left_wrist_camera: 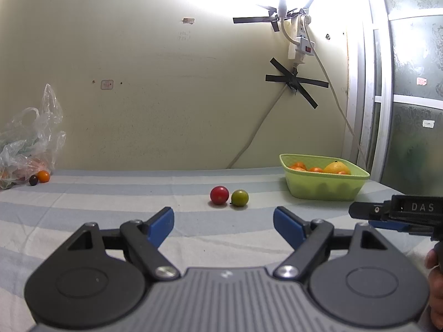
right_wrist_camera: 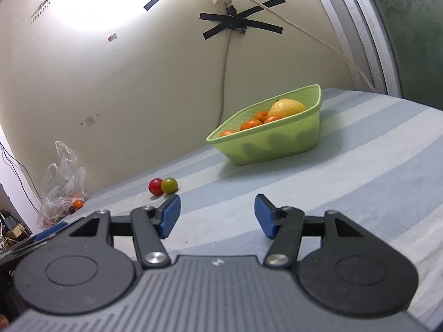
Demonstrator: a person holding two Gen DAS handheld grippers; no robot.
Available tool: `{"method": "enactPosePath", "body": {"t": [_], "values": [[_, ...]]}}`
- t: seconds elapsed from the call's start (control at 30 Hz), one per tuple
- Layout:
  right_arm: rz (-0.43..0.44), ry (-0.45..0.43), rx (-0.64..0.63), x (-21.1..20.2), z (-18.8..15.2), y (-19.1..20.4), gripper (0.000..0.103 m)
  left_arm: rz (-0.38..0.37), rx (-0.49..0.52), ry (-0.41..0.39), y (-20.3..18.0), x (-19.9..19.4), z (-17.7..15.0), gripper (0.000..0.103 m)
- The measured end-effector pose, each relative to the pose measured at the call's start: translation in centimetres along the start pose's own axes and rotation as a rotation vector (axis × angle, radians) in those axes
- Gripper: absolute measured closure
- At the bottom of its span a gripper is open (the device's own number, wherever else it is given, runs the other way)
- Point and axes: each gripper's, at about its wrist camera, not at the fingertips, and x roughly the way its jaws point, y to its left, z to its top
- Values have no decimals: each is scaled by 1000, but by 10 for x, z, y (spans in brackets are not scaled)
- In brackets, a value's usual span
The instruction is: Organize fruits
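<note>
The letters "DAS" are showing in pale print on the black body of the right tongs (left_wrist_camera: 360, 212), which are reaching in from the right edge of the left wrist view; small stickers on the wall and on the glass door are too blurred to read.

A red tomato (left_wrist_camera: 219, 196) and a green tomato (left_wrist_camera: 239, 197) are sitting side by side, touching, on the striped cloth (left_wrist_camera: 110, 202), the red one on the left. Both are small, round and glossy. To their right and a little farther back, a light green basket (left_wrist_camera: 324, 191) is holding several oranges (left_wrist_camera: 315, 169) and a larger yellow citrus fruit (left_wrist_camera: 336, 167). Far off at the left, by the wall, a crumpled clear plastic bag (left_wrist_camera: 33, 141) is lying with reddish produce inside, and a small orange fruit (left_wrist_camera: 43, 176) and a dark round fruit (left_wrist_camera: 33, 179) are resting just in front of it.

The left tongs (left_wrist_camera: 223, 225) are hovering low over the cloth, their blue-padded fingers spread wide and holding nothing, with the two tomatoes just beyond the gap. In their own view the right tongs (right_wrist_camera: 217, 214) are likewise spread and empty, tilted, with the tomatoes off to the left of their left finger and the basket ahead.

The cloth is running in pale blue and off-white bands over a flat surface. Behind it a cream wall is carrying a white power strip (left_wrist_camera: 300, 37) and cables (left_wrist_camera: 257, 135) fixed with crossed strips of black tape (left_wrist_camera: 296, 81). A frosted patterned glass door (left_wrist_camera: 412, 83) in a white frame is standing at the right.
</note>
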Motion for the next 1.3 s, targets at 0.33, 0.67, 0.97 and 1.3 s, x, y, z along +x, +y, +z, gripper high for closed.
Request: {"method": "enactPosePath", "body": {"t": [0.33,0.67,0.97,1.3], "values": [[20,34,-24,5,1,2,41,-16,3,16,2,1,1,19],[125,225,-258,48,20,27,44,-205,-169,303,54,74,51,25],[184,283,-544,132,30,76,57,-251,-311,395,80,171,74,39],[217,370,-504,169,34,74,77,-294,-350,463,66,206,55,53]]}}
